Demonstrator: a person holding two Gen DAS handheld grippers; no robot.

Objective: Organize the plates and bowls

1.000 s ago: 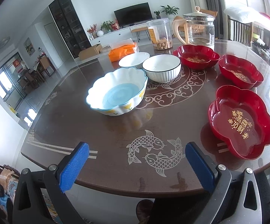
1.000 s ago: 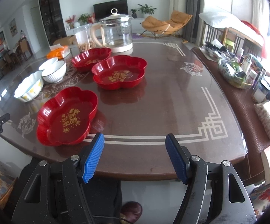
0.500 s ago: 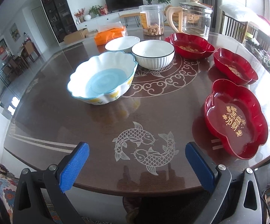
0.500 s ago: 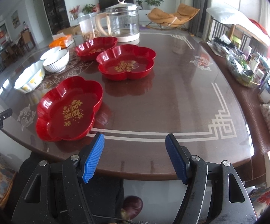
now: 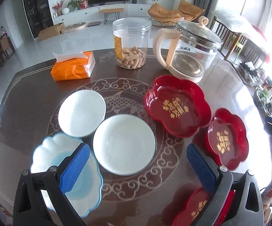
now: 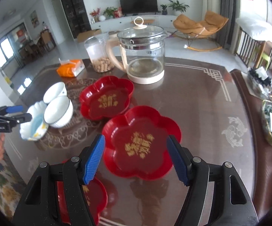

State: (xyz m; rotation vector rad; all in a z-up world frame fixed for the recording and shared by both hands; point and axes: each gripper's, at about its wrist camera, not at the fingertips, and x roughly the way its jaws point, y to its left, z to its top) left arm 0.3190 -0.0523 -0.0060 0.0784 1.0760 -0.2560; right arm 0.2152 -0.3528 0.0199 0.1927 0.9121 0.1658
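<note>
Both claws spread wide, empty: left gripper [image 5: 137, 168] over white bowl [image 5: 124, 144], right gripper [image 6: 139, 157] over red plate [image 6: 141, 147]. Risk: slick rim slips from pads.

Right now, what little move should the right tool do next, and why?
Probably lower the right tool a bit and close it on the middle red plate. Its blue fingers are open and already sit on either side of that plate. Nothing is gripped yet. Another red plate lies just behind it, so the two could then be stacked.
</note>
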